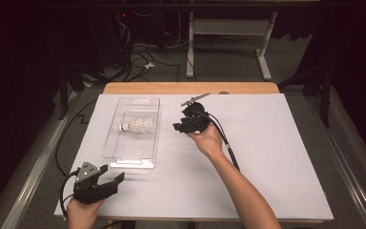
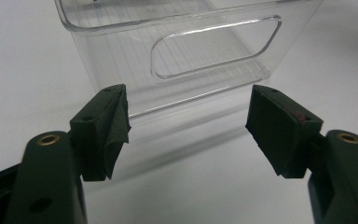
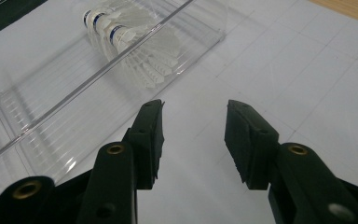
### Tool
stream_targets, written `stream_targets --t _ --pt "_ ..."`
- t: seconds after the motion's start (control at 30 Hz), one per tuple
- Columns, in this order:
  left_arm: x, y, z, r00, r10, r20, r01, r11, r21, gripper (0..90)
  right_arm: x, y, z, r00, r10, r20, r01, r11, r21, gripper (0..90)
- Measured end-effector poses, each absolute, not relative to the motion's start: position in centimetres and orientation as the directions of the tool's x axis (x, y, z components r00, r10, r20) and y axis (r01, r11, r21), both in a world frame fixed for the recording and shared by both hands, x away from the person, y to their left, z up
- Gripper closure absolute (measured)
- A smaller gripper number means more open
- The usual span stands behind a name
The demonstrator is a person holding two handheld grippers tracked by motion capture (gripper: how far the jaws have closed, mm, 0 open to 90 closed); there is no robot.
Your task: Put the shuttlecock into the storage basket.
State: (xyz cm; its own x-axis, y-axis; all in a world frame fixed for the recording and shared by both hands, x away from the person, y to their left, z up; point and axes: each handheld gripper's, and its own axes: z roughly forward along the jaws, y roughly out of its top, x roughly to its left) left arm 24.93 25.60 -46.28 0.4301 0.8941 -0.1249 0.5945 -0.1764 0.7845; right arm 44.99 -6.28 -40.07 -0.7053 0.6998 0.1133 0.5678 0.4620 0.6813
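A clear plastic bin [image 1: 132, 164] lies lengthwise on the white sheet, left of centre. Inside it rests a nested stack of white feather shuttlecocks [image 1: 137, 126] on its side, cork ends to the left. My right gripper [image 1: 177, 120] hovers just right of the bin, jaws open and empty, pointing toward it. In the right gripper view the shuttlecocks [image 3: 135, 42] lie beyond the bin wall [image 3: 51, 116], ahead of the right gripper [image 3: 193, 135]. My left gripper [image 1: 114, 172] rests near the front left corner, open and empty. It faces the handle end of the bin [image 2: 214, 51], which stands just past the left gripper [image 2: 189, 123].
The white sheet [image 1: 267, 157] covers most of a wooden table [image 1: 190, 88]. A black cable [image 1: 228, 148] trails back along the right forearm. Beyond the table are a dark floor with cables and the white legs of a desk [image 1: 264, 52].
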Motion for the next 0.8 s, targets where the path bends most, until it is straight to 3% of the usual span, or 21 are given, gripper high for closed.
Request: stream_targets --t 0.8 --pt "24.9 25.6 -46.3 0.429 0.895 -0.125 0.594 -0.176 0.785 30.7 44.7 -7.6 -40.4 -0.693 0.711 0.12 0.576 0.446 0.685 57.4"
